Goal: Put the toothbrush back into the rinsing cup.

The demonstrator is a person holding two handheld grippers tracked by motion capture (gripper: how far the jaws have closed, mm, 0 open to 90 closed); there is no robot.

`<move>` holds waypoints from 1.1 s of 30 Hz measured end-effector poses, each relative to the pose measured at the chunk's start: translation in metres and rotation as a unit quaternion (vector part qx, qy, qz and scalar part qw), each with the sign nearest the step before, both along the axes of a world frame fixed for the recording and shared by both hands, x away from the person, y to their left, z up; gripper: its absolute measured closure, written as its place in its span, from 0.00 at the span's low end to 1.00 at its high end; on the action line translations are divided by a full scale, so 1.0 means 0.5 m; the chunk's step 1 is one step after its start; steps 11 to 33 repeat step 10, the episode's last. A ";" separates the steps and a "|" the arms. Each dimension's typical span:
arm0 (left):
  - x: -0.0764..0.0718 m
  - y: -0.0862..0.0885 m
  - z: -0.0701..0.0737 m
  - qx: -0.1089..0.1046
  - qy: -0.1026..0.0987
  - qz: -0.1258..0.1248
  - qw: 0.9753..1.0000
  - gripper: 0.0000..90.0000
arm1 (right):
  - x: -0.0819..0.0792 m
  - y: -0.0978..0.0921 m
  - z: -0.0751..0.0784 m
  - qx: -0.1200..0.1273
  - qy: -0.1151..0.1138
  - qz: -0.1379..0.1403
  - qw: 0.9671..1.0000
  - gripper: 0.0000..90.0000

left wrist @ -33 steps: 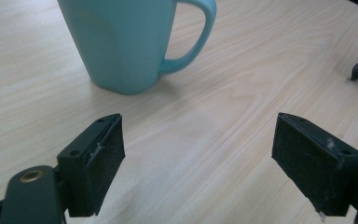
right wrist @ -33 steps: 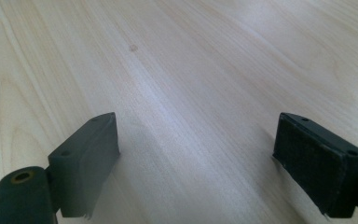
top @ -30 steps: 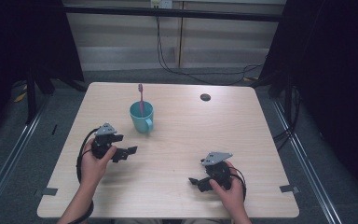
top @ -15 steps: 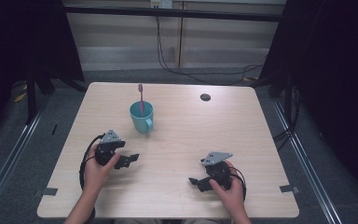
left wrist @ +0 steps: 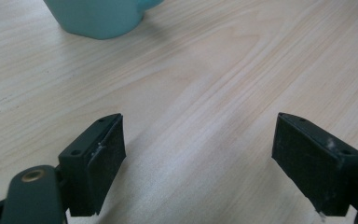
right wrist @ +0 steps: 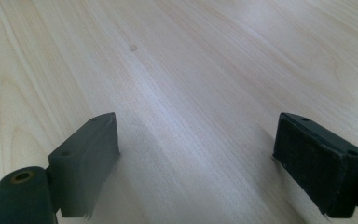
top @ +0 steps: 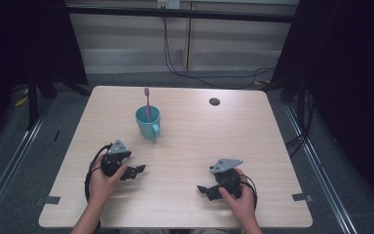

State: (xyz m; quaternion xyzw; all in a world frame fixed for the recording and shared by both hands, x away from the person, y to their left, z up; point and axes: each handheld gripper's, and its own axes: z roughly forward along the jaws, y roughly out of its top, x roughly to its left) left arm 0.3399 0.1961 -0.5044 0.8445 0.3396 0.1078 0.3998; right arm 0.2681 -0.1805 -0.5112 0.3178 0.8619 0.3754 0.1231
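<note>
left gripper [top: 135, 170]: jaws wide apart, empty, low over table [top: 272, 161] | right gripper [top: 205, 191]: jaws wide, empty | teal cup [top: 147, 122]: upright beyond left gripper, pink toothbrush [top: 147, 100] standing inside | step: likely rest pose; keep both low, clear of cup handle.

The left gripper [top: 137, 170] now sits lower in the frame than a second ago, drawn down and slightly right, away from the teal cup [top: 147, 122], toward the table's [top: 272, 146] near edge.
</note>
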 end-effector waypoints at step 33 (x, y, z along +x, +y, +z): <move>-0.005 -0.001 -0.010 0.017 -0.005 -0.001 1.000 0.19 | 0.000 0.000 0.000 0.000 0.000 0.000 1.000 0.15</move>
